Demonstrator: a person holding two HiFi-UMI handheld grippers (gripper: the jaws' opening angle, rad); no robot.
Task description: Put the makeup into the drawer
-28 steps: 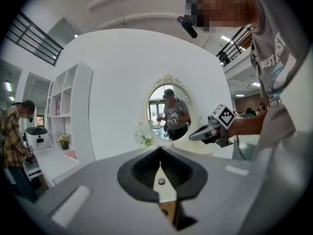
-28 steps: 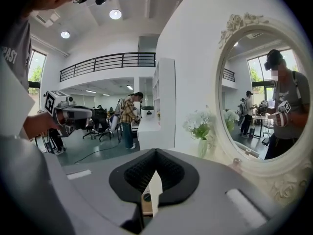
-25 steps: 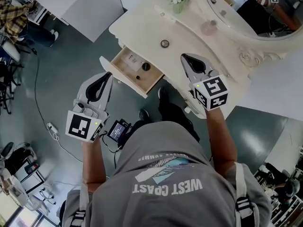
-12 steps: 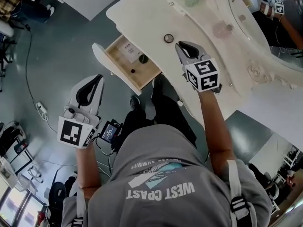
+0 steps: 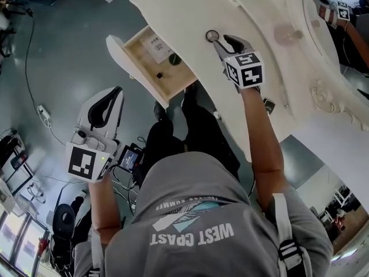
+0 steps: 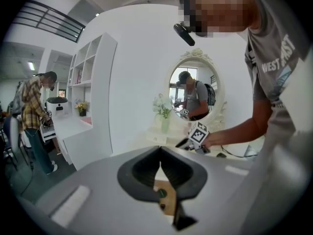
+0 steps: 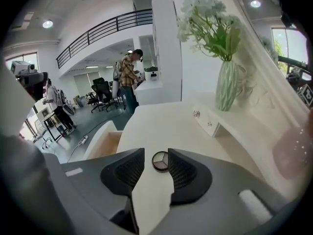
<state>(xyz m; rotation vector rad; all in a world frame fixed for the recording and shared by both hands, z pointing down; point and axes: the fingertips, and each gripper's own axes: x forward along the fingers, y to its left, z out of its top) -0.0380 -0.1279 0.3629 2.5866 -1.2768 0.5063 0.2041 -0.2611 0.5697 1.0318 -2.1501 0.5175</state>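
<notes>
A small round makeup compact (image 5: pixel 212 36) lies on the cream dressing table (image 5: pixel 190 10). My right gripper (image 5: pixel 221 41) is at it, jaws opening. In the right gripper view the compact (image 7: pixel 159 161) sits between the two fingertips of the right gripper (image 7: pixel 156 154), and the pads do not press on it. The drawer (image 5: pixel 119 49) stands pulled out at the table's left side, holding a printed card and two small dark items. My left gripper (image 5: pixel 116 92) hangs shut and empty over the floor, below and left of the drawer. The left gripper (image 6: pixel 160 154) points towards the table.
A vase of pale flowers (image 7: pixel 226 84) stands at the back of the table beside an oval mirror (image 5: pixel 337 22). A pink glass piece (image 5: pixel 286 34) and a small dark item (image 5: pixel 268 104) lie on the tabletop. Cables run across the floor (image 5: pixel 40 111). People stand in the background.
My right gripper has dropped onto the tabletop and reached the compact, and its jaws have parted. The left gripper has sunk lower, away from the drawer.
</notes>
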